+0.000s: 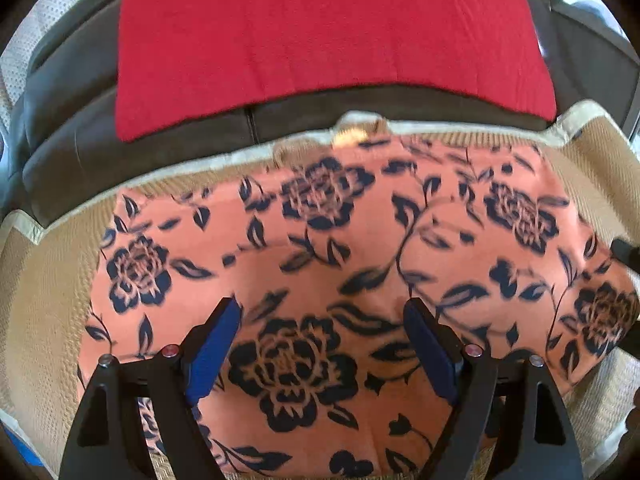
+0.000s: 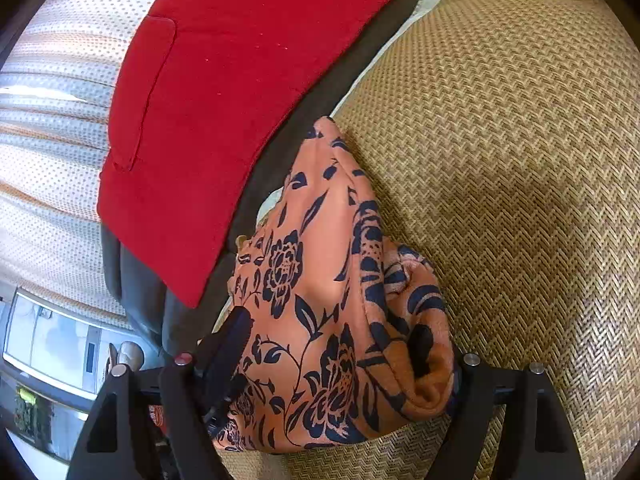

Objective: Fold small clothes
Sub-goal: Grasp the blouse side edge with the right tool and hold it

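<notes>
An orange garment with a dark blue flower print (image 1: 320, 240) lies spread on a woven straw mat (image 1: 40, 280). My left gripper (image 1: 320, 304) hovers over its near part, open, with nothing between the blue pads (image 1: 212, 352). In the right wrist view the same garment (image 2: 320, 280) is bunched into a ridge at one end. My right gripper (image 2: 330, 324) stands open around that bunch. Its left finger (image 2: 234, 340) lies beside the cloth, while a fold hangs over the right finger and mostly hides it.
A folded red cloth (image 1: 328, 32) rests on a dark grey cushion (image 1: 100, 152) just beyond the mat's pale hem; it shows in the right wrist view too (image 2: 224, 100). The bare mat (image 2: 500, 160) stretches to the right. White dotted fabric (image 2: 52, 120) lies far left.
</notes>
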`<state>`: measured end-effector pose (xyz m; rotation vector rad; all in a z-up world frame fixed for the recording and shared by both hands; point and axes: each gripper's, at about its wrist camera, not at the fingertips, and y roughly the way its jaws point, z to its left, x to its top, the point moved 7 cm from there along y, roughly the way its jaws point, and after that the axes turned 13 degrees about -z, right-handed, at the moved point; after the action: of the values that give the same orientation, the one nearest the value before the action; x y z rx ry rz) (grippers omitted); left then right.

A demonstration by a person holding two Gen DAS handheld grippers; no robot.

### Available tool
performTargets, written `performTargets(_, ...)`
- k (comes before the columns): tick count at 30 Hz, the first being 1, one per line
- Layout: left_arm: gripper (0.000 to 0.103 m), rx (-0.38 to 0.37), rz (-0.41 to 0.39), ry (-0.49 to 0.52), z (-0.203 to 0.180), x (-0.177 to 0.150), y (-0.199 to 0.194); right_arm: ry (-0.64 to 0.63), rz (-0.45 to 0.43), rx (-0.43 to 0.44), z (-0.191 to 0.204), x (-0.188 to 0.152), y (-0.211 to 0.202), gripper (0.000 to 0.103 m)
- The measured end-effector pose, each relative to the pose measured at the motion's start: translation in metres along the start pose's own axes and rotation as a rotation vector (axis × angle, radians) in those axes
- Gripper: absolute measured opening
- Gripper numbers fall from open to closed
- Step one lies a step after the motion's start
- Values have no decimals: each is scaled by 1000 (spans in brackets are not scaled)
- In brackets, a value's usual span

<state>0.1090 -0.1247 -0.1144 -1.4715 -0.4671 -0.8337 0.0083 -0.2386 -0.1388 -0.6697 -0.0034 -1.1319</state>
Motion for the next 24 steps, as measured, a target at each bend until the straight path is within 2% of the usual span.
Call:
performTargets(3,85,4,69,3,-1,-12,20,-5,-1,-7,-4,2,1,78)
performTargets(5,87,2,62,-37,3,-17,27,-21,-4,-31,-4,7,3,60)
performTargets(6,87,-1,63,-47,4,-17,27,-23,5,-42,-7,7,5,45)
performTargets(7,87,-4,65,-55,5,-17,27,-20,12,-49,-9,10,8,36)
performTargets(8,87,-3,64,-53,5,-17,28,-25,19,-62,-14,10,9,30)
performTargets(9,87,-1,61,-42,4,-17,28,-36,19,-75,-17,10,8,20)
performTargets(10,87,2,60,-37,5,-16,28,-44,22,-84,-20,10,7,17)
performTargets(14,87,14,59,-17,4,-18,28,-162,-10,-124,-17,16,-10,17)
performTargets(17,87,18,60,-13,4,-19,28,-165,-14,-131,-20,20,-19,22)
performTargets(19,87,15,62,-15,4,-18,29,-124,-30,-175,-39,28,-29,34)
performTargets(20,87,16,61,-15,4,-17,29,-75,-31,-154,-51,35,-36,42)
performTargets(21,87,16,59,-12,4,-17,30,-17,-30,-119,-59,42,-44,67)
performTargets(22,87,19,56,-9,4,-17,30,9,-42,-99,-61,49,-49,76)
performTargets(23,87,21,54,-6,3,-17,29,6,-63,-66,-59,60,-57,76)
performTargets(24,87,24,51,-2,3,-17,29,-29,-46,-31,-52,67,-57,75)
